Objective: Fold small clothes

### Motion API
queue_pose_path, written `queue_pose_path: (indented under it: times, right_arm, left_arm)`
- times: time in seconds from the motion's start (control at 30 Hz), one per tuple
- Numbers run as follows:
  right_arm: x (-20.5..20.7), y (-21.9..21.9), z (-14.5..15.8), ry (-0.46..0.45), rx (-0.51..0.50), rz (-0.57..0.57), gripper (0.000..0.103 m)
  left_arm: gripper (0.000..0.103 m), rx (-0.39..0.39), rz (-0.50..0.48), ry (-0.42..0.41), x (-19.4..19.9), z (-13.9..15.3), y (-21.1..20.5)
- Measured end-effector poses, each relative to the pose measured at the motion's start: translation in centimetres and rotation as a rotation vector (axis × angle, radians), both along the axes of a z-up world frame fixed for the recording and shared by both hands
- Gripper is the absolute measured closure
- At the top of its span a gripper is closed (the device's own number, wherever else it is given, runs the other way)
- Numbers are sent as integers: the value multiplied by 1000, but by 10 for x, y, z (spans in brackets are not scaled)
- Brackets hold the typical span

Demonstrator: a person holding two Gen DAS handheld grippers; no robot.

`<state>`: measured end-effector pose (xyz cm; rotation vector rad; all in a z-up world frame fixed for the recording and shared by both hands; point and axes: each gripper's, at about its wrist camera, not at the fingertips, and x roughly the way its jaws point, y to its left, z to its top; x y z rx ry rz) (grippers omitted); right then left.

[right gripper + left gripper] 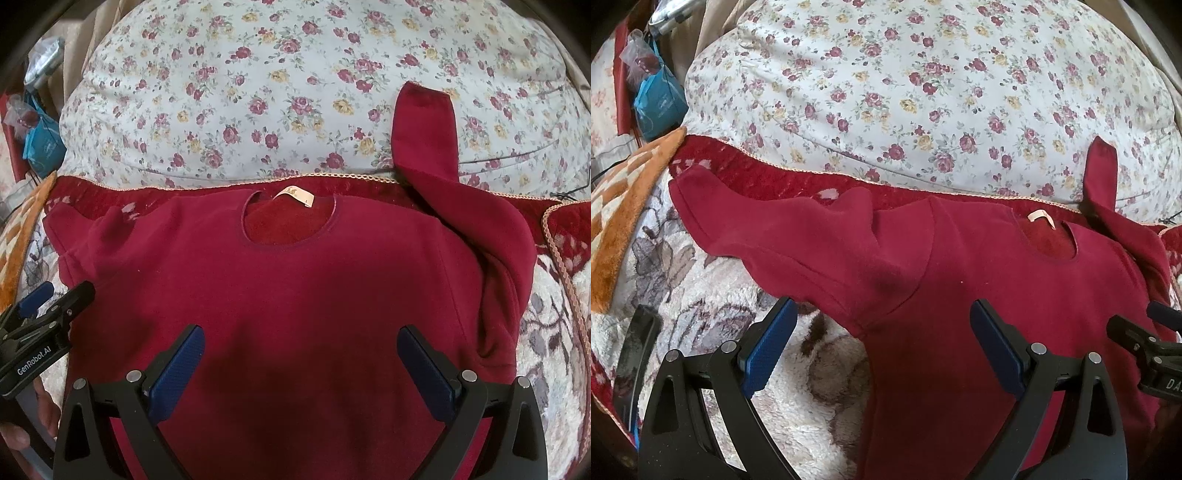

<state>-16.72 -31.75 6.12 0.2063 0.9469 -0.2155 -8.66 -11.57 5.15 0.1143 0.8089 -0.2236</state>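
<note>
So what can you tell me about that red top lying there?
The red top is a small long-sleeved jumper of soft, fleecy-looking cloth with a round neck and a pale label inside the collar. It lies spread flat, neck away from the cameras, on a patterned blanket, its upper edge on a dark red cloth. One sleeve sticks up onto a flowered cushion; the other stretches sideways, rumpled. Both sets of jaws are open above it, holding nothing.

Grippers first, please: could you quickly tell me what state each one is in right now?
Left gripper: jaws open, holding nothing, over the red sweater.
Right gripper: jaws open, holding nothing, over the sweater's body.
</note>
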Motion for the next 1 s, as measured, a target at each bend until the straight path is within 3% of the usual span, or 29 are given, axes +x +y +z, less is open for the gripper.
queue_pose_path:
  times: [1.0]
  right_arm:
    - [3, 6, -7, 36, -1, 23, 0]
  left_arm:
    - [8, -8, 26, 17, 5, -1, 9]
